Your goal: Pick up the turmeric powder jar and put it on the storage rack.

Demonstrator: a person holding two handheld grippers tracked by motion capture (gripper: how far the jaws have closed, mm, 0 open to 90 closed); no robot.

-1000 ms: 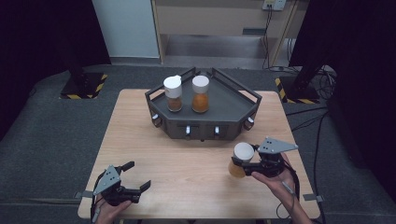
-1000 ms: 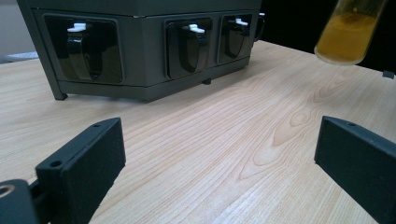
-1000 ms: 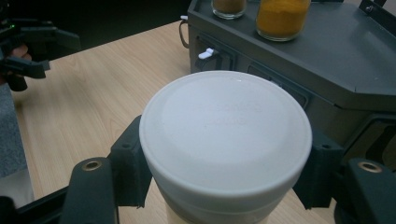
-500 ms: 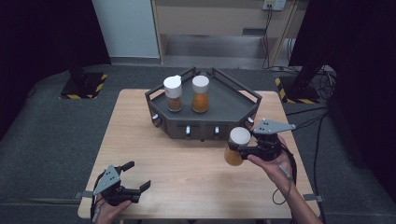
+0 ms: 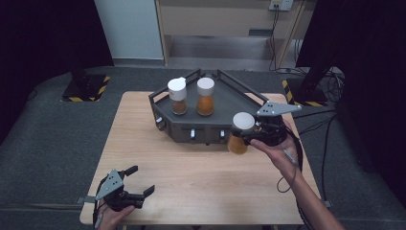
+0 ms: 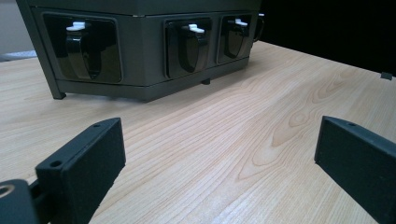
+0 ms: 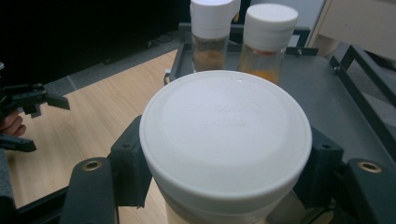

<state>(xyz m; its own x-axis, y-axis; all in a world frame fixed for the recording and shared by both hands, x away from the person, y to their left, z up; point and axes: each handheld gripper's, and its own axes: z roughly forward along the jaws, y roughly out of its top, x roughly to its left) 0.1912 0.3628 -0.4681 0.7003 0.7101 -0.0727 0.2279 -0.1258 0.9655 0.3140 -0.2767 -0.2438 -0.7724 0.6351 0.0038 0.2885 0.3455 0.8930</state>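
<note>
Pinching a white-lidded jar (image 5: pixel 241 134) of orange powder, the right gripper (image 5: pixel 249 136) holds it above the surface (image 5: pixel 201 177) at the dark tray's (image 5: pixel 230 103) four o'clock corner. Two similar jars (image 5: pixel 191 96) stand inside the tray. At seven o'clock, the left gripper (image 5: pixel 139 182) rests with jaws spread.

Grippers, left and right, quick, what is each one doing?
Left tool: open, nothing between its jaws.
Right tool: shut on the white-capped jar.
</note>
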